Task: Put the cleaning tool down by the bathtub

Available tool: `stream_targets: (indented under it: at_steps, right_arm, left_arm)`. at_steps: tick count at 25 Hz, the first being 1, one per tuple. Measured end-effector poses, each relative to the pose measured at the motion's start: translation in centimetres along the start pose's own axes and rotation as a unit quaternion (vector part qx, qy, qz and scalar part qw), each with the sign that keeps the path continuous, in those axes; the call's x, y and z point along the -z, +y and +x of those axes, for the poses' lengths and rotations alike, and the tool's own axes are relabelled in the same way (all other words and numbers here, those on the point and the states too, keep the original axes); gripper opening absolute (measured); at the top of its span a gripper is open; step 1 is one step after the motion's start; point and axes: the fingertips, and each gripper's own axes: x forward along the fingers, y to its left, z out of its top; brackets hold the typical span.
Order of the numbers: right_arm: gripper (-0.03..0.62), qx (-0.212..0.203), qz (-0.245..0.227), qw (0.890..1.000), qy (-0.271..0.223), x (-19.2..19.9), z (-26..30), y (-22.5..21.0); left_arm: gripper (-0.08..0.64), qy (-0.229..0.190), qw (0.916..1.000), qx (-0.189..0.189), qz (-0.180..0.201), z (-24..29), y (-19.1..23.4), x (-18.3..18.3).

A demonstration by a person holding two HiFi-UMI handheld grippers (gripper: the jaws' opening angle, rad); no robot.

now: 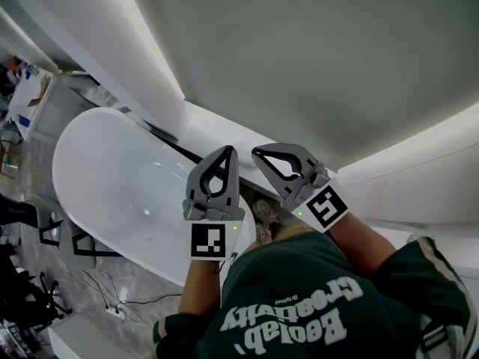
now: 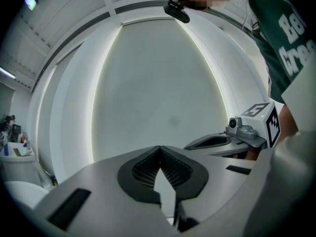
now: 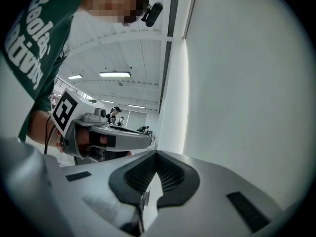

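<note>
Holding both tools level in front of a pale wall [image 1: 314, 58], a person in a green sweatshirt [image 1: 299, 305] stands over the white bathtub [image 1: 90, 126], which lies at the lower left of the head view, its far end toward the room beyond. The left gripper [image 1: 227, 150] and right gripper [image 1: 257, 152] sit side by side, near each other but apart, each clenched to a point with nothing in it. Cables [image 1: 112, 298] trail on the floor beside the tub. The cleaning tool cannot be made out in any view.

In the left gripper view, the left gripper [image 2: 159, 147] has its ribbed pads [image 2: 145, 167] meeting at the tip, empty, facing the pale wall. The right gripper [image 2: 217, 142] shows at the right edge, with its marker cube [image 2: 264, 118] behind.

In the right gripper view, the right gripper [image 3: 157, 153] is likewise pressed together on nothing. The left gripper [image 3: 123, 139] shows at left, in the person's hand [image 3: 91, 144], under ceiling lights [image 3: 114, 74].
</note>
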Motion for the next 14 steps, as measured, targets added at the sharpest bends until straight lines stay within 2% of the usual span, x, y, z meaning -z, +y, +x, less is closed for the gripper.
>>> stream_targets:
  at_steps: [14]
  right_arm:
    - [0.015,-0.003,0.004,1.000,0.002,-0.01,-0.08,0.38]
  left_arm:
    - [0.008,0.005,1.0000,-0.001,-0.003,-0.38,-0.14,0.74]
